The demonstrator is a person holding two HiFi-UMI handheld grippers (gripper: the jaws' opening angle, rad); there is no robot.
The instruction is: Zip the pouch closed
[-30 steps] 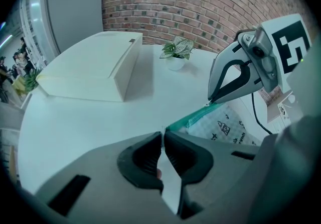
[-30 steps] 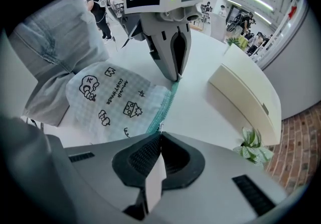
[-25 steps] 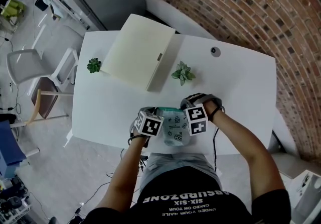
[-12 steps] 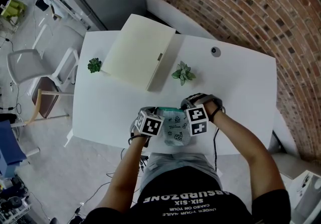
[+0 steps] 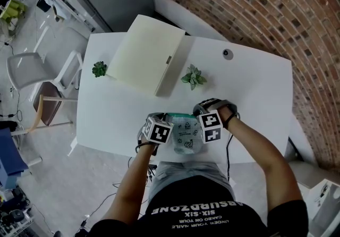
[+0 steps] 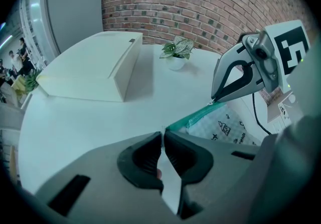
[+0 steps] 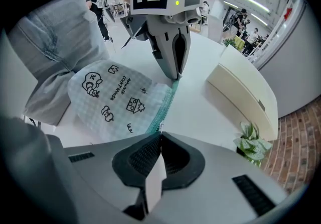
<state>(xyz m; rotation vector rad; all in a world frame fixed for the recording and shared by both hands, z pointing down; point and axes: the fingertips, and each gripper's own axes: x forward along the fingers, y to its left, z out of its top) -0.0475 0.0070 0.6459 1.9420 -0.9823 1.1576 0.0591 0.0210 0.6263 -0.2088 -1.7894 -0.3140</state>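
Observation:
A white pouch (image 5: 184, 134) printed with black doodles and edged by a green zipper (image 7: 164, 106) lies at the near edge of the white table (image 5: 255, 98), between both grippers. My left gripper (image 6: 162, 135) is shut on the zipper's left end at the pouch's corner. My right gripper (image 7: 160, 135) is shut at the zipper's other end, on the small pull. Each gripper shows in the other's view: the right gripper (image 6: 212, 101) with its tips on the green strip, the left gripper (image 7: 176, 78) likewise. The zipper runs taut between them.
A closed cream box (image 5: 146, 60) lies at the back left of the table. A small potted plant (image 5: 193, 77) stands beside it, another plant (image 5: 99, 68) at the left edge. A round cable hole (image 5: 227, 54) sits far right. A chair (image 5: 32, 71) stands left of the table.

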